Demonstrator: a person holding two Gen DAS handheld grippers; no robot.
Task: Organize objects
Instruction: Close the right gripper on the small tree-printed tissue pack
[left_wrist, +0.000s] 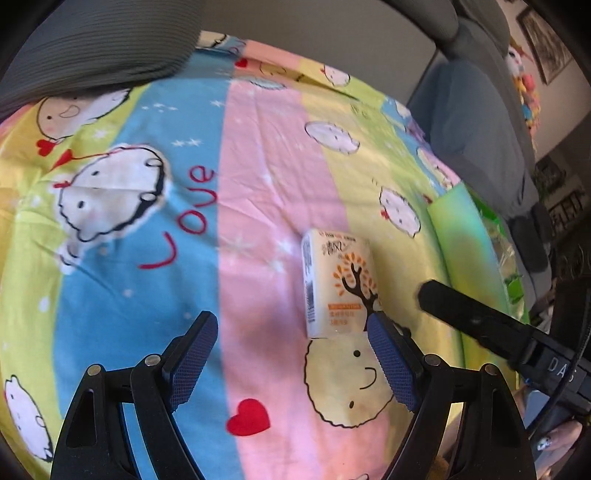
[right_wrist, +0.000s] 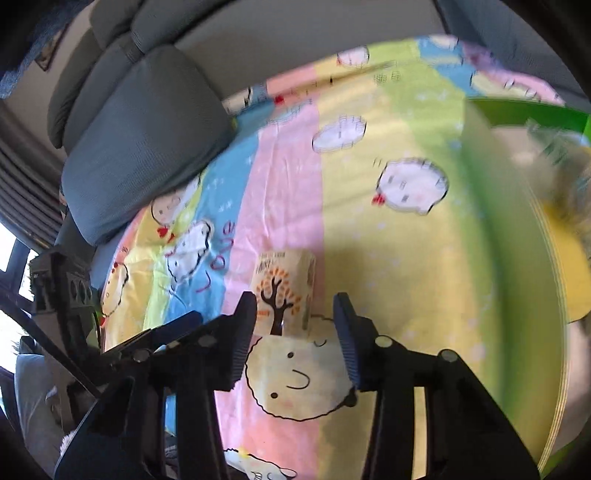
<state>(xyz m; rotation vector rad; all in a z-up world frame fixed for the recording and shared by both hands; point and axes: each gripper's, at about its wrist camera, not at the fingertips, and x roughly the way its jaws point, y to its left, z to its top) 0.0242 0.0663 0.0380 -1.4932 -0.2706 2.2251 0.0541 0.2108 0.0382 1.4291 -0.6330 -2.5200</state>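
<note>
Nearest the left wrist camera, the left hand-held gripper (left_wrist: 291, 341) has its two black, blue-padded fingers spread wide apart, gripping nothing; the pads carry a fine knurled grid texture. Right finger tip sits just at the near right corner of the tissue pack (left_wrist: 338, 282); contact cannot be confirmed.

Right hand-held gripper (right_wrist: 295, 317): jaws likewise apart, holding nothing, ribbed dark pads, tips flanking the near end of the tissue pack (right_wrist: 284, 291) without closing on it. Its black outer finger (left_wrist: 476, 317) shows in the left view, to the right of the pack.

Tissue pack: soft rectangular block, glossy cream plastic wrap, printed with a brown tree and orange leaves, barcode on the long side face. It lies flat on the bed sheet (left_wrist: 258, 166), printed face up, at the pink/yellow stripe boundary just beyond a printed round smiling face. Long axis runs away from both cameras; tree base at the near end, treetop at the far end.

Sheet: thin cotton, lightly creased, pastel stripes with cartoon sheep, red hearts, "Love" lettering.

Right of the pack: green-rimmed container (right_wrist: 517, 258), blurred, contents unreadable.

Farthest: grey ribbed fabric cushion (right_wrist: 140, 147) resting on the sheet's far edge.
</note>
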